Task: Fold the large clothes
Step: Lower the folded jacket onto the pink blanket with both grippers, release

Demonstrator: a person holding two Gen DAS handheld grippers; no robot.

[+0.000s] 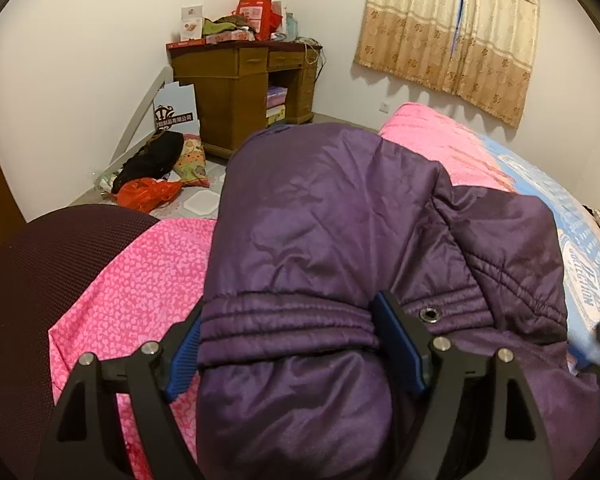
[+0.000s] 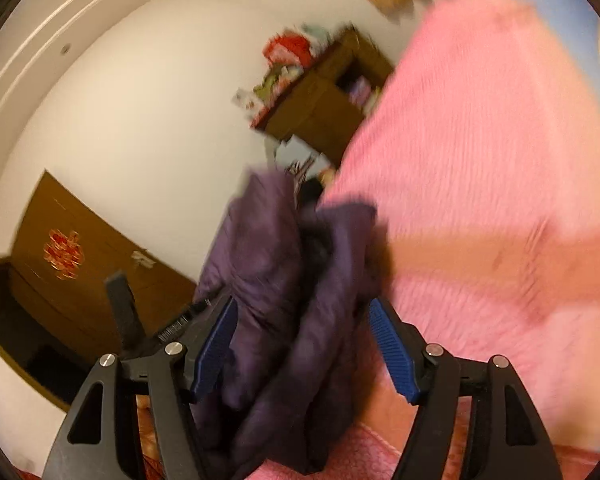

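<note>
A large purple padded jacket (image 1: pixel 332 216) lies spread on a bed with a pink cover (image 1: pixel 140 280). My left gripper (image 1: pixel 288 320) has its blue pads on either side of the jacket's stitched hem band and grips it. In the blurred, tilted right wrist view, my right gripper (image 2: pixel 300 332) has a bunched part of the same jacket (image 2: pixel 284 280) between its blue pads, above the pink cover (image 2: pixel 480 160). The left gripper's black body (image 2: pixel 128 312) shows at the left of that view.
A wooden desk (image 1: pixel 240 92) piled with boxes and bags stands in the far corner. Bags and clothes (image 1: pixel 152 168) lie on the floor beside it. A dark chair back (image 1: pixel 40 300) is at the left. A curtain (image 1: pixel 452 28) hangs at the right, a blue printed sheet (image 1: pixel 580 248) below it.
</note>
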